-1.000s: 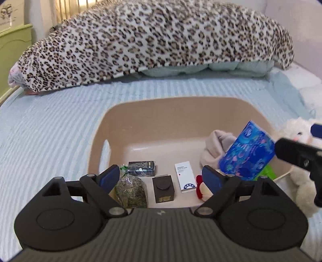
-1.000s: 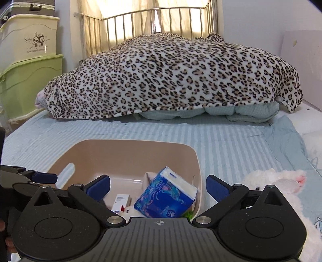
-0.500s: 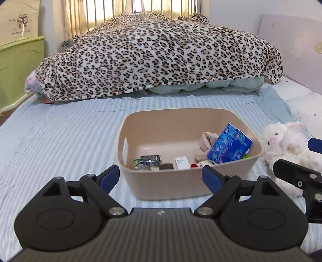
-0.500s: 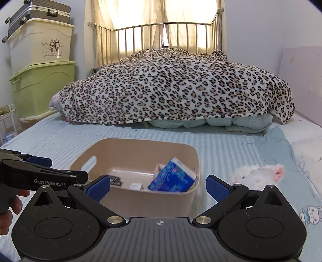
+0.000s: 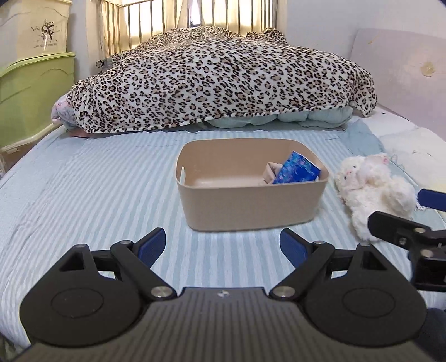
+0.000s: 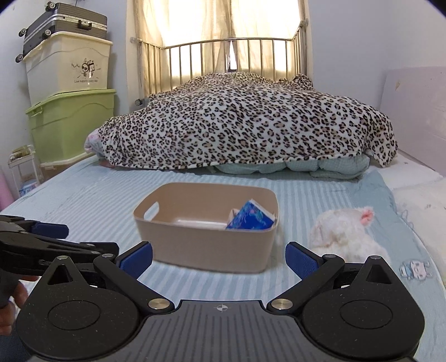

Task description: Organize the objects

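A beige bin (image 5: 251,206) (image 6: 209,245) stands on the striped bedsheet. A blue tissue pack (image 5: 297,171) (image 6: 251,218) leans in its right end beside a pale folded cloth (image 5: 270,172). A white plush toy (image 5: 373,189) (image 6: 343,234) lies on the bed right of the bin. My left gripper (image 5: 223,246) is open and empty, well short of the bin. My right gripper (image 6: 218,259) is open and empty, also short of the bin. Other items in the bin are hidden by its wall.
A leopard-print blanket (image 5: 223,83) is heaped across the far bed. Green and cream storage boxes (image 6: 69,117) with a suitcase (image 6: 64,25) on top stand at the left. A pillow (image 5: 412,144) lies at the right. The bed rail (image 6: 231,64) is behind.
Both grippers have pulled back and up from over the bin; the bin looks smaller and farther away. Both stay open and empty.
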### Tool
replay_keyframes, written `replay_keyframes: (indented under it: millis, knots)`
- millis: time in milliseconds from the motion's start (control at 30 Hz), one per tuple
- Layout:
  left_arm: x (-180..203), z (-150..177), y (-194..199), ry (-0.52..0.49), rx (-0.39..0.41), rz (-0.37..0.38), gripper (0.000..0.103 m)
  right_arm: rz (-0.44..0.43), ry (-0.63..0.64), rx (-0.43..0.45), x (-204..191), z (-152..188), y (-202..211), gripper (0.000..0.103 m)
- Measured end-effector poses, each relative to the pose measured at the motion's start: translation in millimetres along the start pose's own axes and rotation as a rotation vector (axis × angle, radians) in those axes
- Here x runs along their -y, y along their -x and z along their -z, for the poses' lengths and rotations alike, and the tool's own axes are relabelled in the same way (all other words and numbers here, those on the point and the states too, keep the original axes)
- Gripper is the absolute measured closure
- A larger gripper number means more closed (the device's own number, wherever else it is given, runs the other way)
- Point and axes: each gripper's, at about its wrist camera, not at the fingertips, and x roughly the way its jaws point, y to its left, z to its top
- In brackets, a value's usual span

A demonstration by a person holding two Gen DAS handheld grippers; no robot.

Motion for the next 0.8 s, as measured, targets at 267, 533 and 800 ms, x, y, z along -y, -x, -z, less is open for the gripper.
replay_keyframes:
  millis: [267, 533, 800]
  knots:
    - [5, 30, 37, -0.018, 0.007, 0.037, 0.014, 0.0, 0.02, -0.036, -4, 34, 29, 0.0]
    - [16, 53, 64, 0.0, -0.001, 0.02, 0.014, -0.015, 0.008, -0.043, -4, 50, 55, 0.0]
    - [23, 67, 85, -0.003, 0.003, 0.034, 0.014, -0.03, -0.008, -0.06, -5, 66, 75, 0.0]
